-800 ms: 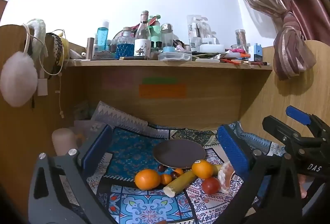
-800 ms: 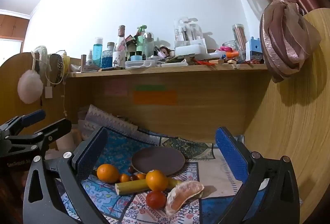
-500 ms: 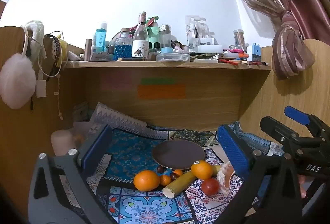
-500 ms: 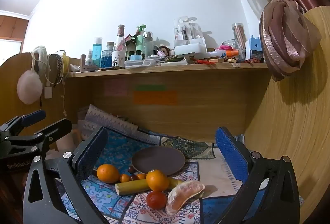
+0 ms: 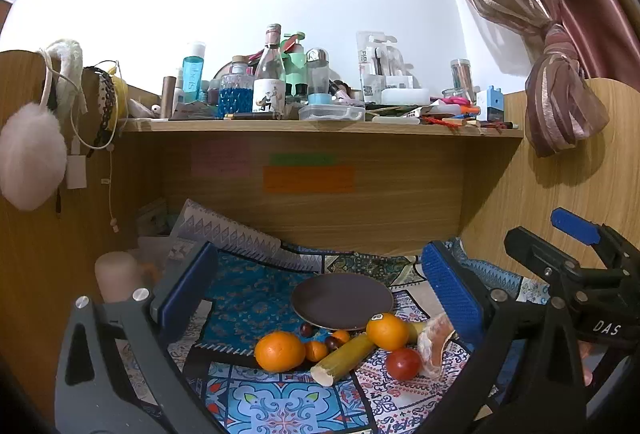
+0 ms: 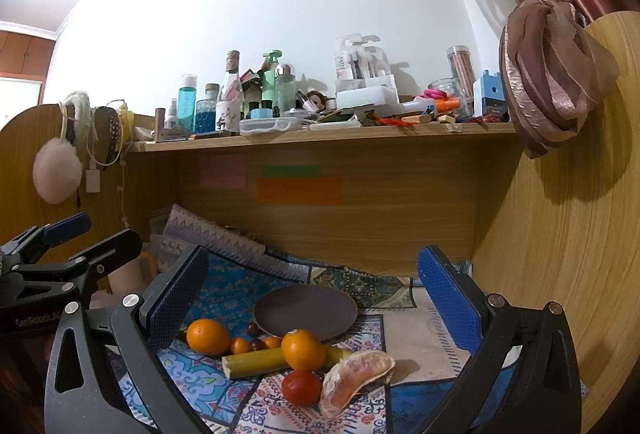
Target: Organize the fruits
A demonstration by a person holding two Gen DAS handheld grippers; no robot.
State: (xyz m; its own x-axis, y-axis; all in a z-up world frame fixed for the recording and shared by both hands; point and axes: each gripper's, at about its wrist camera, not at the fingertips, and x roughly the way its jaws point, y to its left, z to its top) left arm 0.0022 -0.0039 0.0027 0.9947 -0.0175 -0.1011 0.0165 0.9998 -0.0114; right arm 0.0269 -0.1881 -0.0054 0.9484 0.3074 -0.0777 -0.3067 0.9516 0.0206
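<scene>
Nearest the cameras, both tools hang above the desk with nothing in them: the left gripper [image 5: 316, 290] has its blue-padded jaws spread wide, and the right gripper [image 6: 310, 294] stands just as wide apart, each framing the fruit pile from its own side. Just beyond the fingertips, on the patterned blue, white and red tablecloth [image 5: 280, 410], lies the fruit, all of it loose. At the front sit a small round red tomato-like fruit [image 6: 301, 387] and, touching it on the right, a peeled pale-orange citrus segment [image 6: 356, 374]. Behind them a round orange with a small sticker [image 6: 303, 349] rests against a yellow-green cut stalk, perhaps sugarcane [image 6: 256, 360], which lies crosswise. To the left is a larger round orange [image 6: 207, 336], with two small kumquat-like orange fruits [image 6: 240, 345] and a couple of dark red round fruits [image 6: 252, 329] between it and the dish. Farther back sits the flat round dark brown plate [image 6: 306, 304], and it is bare: judged from that, the sorting has hardly begun, and every piece remains to be moved, presumably onto the plate. The pile lies low and forward of both sets of jaws, roughly centred between the right gripper's pads and slightly right of centre between the left's; neither touches any fruit. Beyond stand the wooden desk back with coloured sticky notes [image 5: 308, 178] and the cluttered wooden shelf of bottles [image 5: 320, 125].
</scene>
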